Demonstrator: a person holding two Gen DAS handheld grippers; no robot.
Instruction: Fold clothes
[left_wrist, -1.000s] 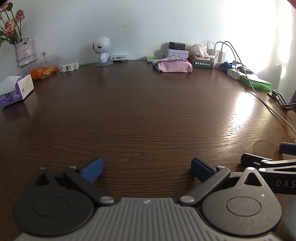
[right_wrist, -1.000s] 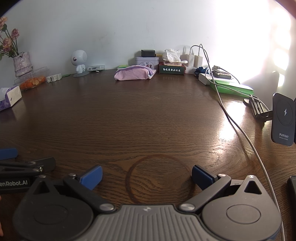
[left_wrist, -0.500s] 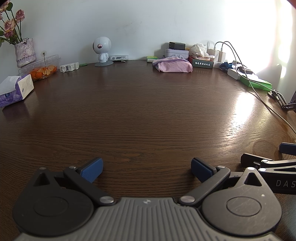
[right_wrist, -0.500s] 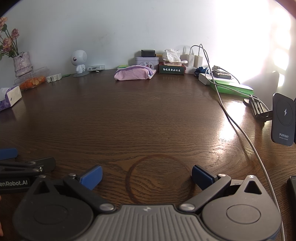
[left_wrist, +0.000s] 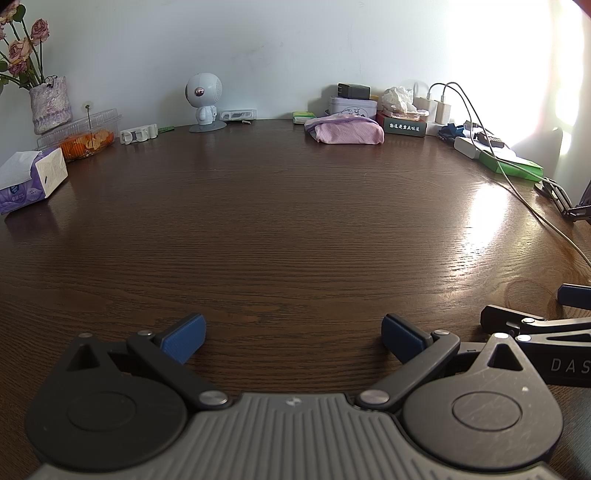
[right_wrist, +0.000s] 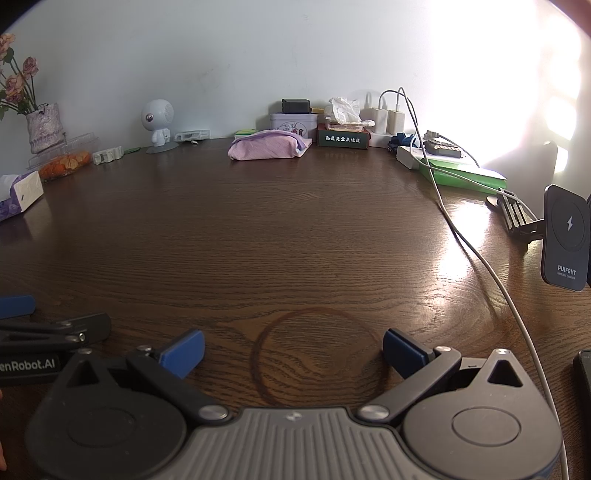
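- Left tool (left_wrist: 293, 338): blue pads spread wide apart, nothing between them; it sits low over the bare near part of the counter (left_wrist: 295, 229), probably a rest or start position, since no cloth lies within reach.
- Right tool (right_wrist: 293, 345): likewise spread and empty, low over a faint ring mark (right_wrist: 319, 356) in the wood. Each tool shows at the edge of the other's view, so the two are side by side, pointing the same way toward the wall.
- Pink garment (left_wrist: 345, 129): the only clothing in view, lying as a compact bundle at the far edge of the counter, well apart from both tools. It sits just beside a dark box with white lettering (left_wrist: 404, 126) and in front of a pale tin (left_wrist: 352, 105), apparently parked among stored items.
- Whether the bundle is already neatly folded or merely heaped cannot be told from here.
- White cable (right_wrist: 476, 240): runs from the chargers along the counter's right side, passing close by the right tool; a likely snag hazard for any reach on that side.
- Tissue box (left_wrist: 31, 181): at the left margin, clear of the central working area.
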